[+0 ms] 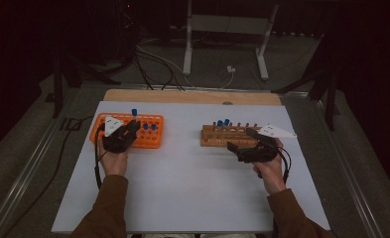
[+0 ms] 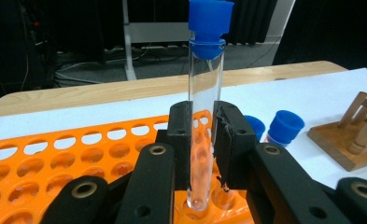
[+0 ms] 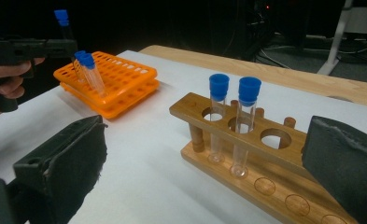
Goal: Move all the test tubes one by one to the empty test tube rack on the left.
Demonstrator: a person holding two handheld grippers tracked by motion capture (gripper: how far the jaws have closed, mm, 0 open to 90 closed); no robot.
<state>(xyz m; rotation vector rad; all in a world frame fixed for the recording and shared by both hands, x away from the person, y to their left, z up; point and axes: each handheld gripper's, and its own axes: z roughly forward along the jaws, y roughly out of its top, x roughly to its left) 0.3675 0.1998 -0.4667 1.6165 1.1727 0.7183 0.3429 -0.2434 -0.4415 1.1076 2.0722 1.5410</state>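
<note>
Left gripper (image 2: 202, 140): black jaws clamped on 1 clear glass tube (image 2: 204, 116), upright, blue cap on top, rounded base just over a hole of the orange rack (image 2: 55, 154). Rack: perforated plastic, 2 more blue-capped tubes (image 2: 284, 127) standing beside the jaws. Right gripper (image 3: 209, 172): padded jaws wide apart, holding nothing, near the wooden rack (image 3: 246, 140). Wooden rack: round holes, turned posts, 2 capped tubes (image 3: 217, 116) upright. Table (image 1: 192, 178): smooth, white.

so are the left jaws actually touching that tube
Touching: the left gripper view shows both jaws of the left gripper pressed against the clear tube.
</note>
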